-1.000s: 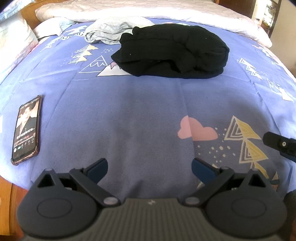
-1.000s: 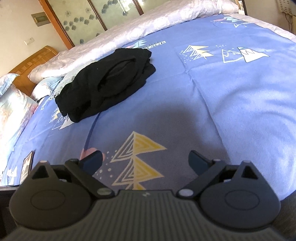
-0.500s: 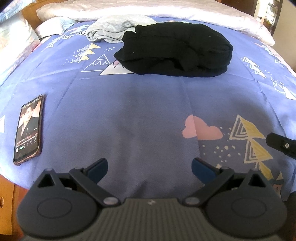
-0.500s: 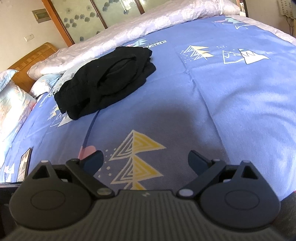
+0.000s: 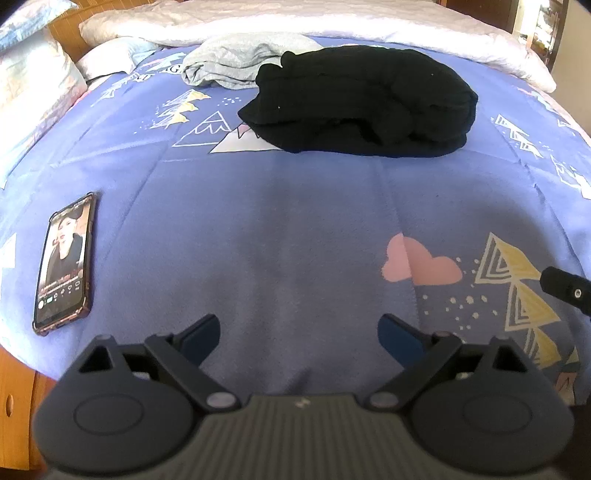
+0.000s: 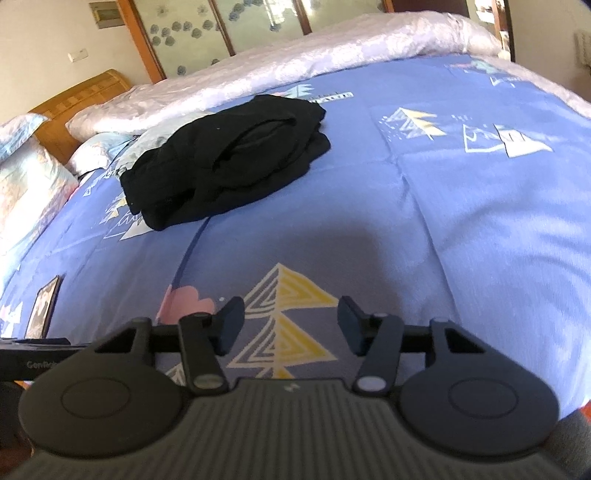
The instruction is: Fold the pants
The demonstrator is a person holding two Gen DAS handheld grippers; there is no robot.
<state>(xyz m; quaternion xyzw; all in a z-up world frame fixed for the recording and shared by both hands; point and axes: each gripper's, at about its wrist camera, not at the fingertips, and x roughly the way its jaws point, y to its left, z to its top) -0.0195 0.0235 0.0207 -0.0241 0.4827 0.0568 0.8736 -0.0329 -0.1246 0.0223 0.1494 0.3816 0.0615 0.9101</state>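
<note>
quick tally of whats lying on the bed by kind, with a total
Black pants: 1
Grey garment: 1
Phone: 1
Pillows: 2
White quilt: 1
Total: 6

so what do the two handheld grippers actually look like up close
Both look alike: the left gripper and right gripper have a grey ribbed body with a small pale mark at its centre, two round dark housings, black link arms on silver pivot pins, and dark blue finger pads. No cables or sleeves show.
</note>
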